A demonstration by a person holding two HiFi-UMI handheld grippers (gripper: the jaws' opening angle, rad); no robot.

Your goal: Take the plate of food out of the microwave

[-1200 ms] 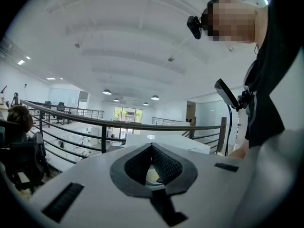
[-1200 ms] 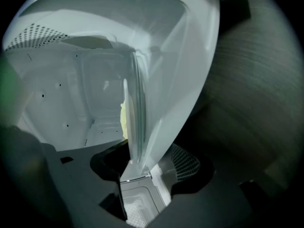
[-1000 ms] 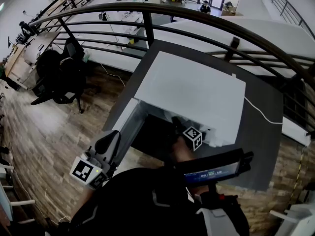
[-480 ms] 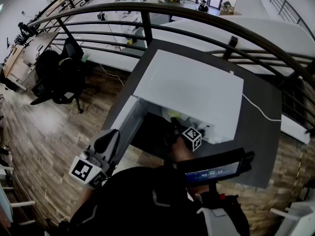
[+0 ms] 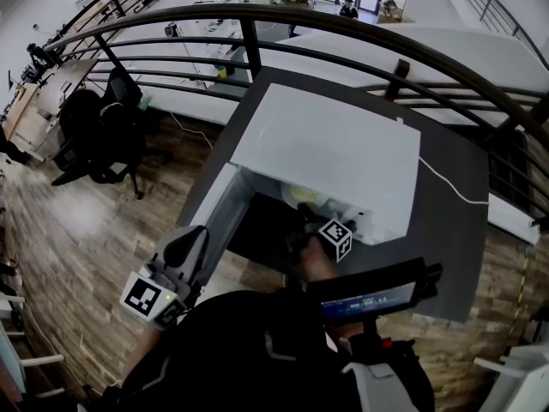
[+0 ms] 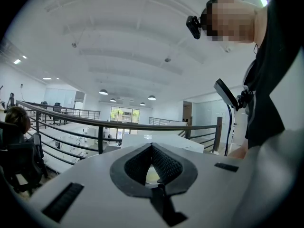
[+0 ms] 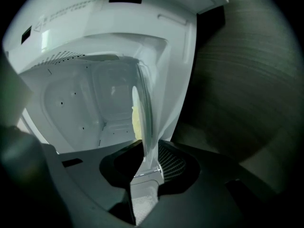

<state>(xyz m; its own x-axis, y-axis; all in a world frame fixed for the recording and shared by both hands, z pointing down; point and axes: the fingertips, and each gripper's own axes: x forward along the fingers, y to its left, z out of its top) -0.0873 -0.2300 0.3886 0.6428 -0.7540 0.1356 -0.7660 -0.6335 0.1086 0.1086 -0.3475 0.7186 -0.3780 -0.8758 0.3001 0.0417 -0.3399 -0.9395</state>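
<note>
Your right gripper (image 7: 148, 169) had just been closing and pinched the near rim of the plate (image 7: 145, 113). The plate lay straight ahead of it, inside the microwave (image 5: 334, 148). Your left gripper (image 6: 152, 148), jaws together and empty, hung outside the microwave.

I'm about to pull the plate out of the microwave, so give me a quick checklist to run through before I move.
1. Microwave door open: ok, it is swung out at the left of the opening.
2. Plate rim between the jaws of the right gripper: ok, they have just been closing onto it.
3. Grip firm enough to carry the plate: cannot tell.
4. Food on the plate: ok, a yellow piece sits against it.
5. Left gripper out of the way: ok, shut, empty and away from the opening.
6. Spot to set the plate down: cannot tell.
</note>
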